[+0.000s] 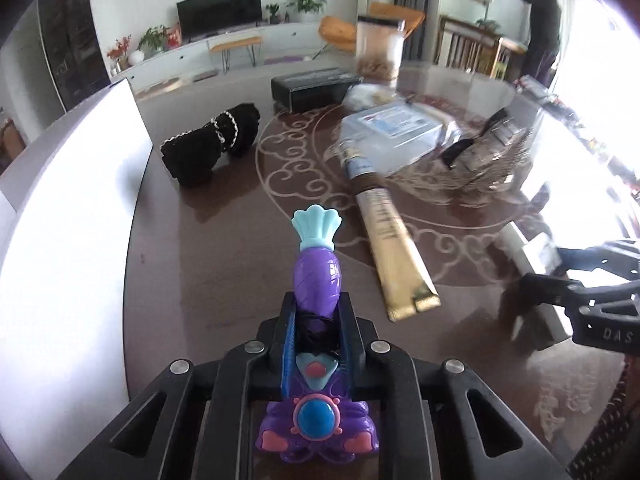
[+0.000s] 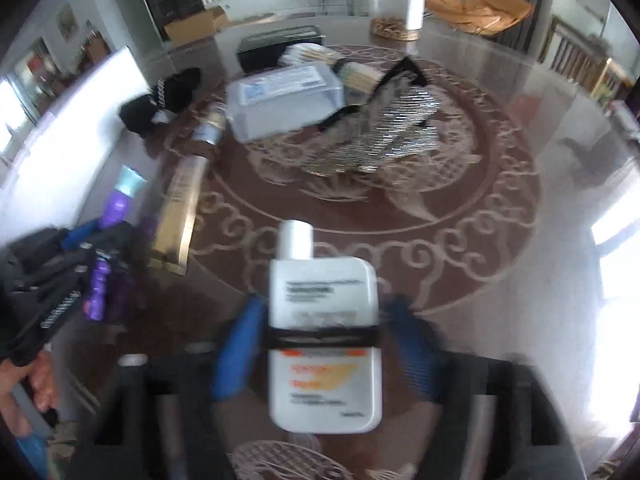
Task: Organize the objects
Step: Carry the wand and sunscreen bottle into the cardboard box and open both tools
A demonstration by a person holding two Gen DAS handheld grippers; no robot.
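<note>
Left gripper: closed on a purple toy, gripped around its middle. The toy's pale blue fan-shaped tip points forward, away from the camera; its base with a round blue button sits close to the lens. In the right wrist view this gripper appears at the left edge, toy in its grip, over the tabletop.

Right gripper: blue-padded fingers on either side of a white bottle, which has a white cap, an orange-printed label and a black band across its middle. The view is blurred; the fingers look to be pressed to the bottle's sides. In the left wrist view only part of this gripper shows at the right edge, also blurred.

Tabletop: dark brown, round, with a pale scroll pattern.

Items lying on the tabletop:
- long gold-coloured packet, just right of the toy's tip, running diagonally toward the centre;
- clear plastic box with a blue-and-white label, near the centre, at the far end of the packet;
- sequinned silver-and-black bag, just right of the box;
- black knitted piece with white trim, left of centre;
- black box, at the far side;
- clear jar, beyond the black box.

A white board stands along the tabletop's left edge.
</note>
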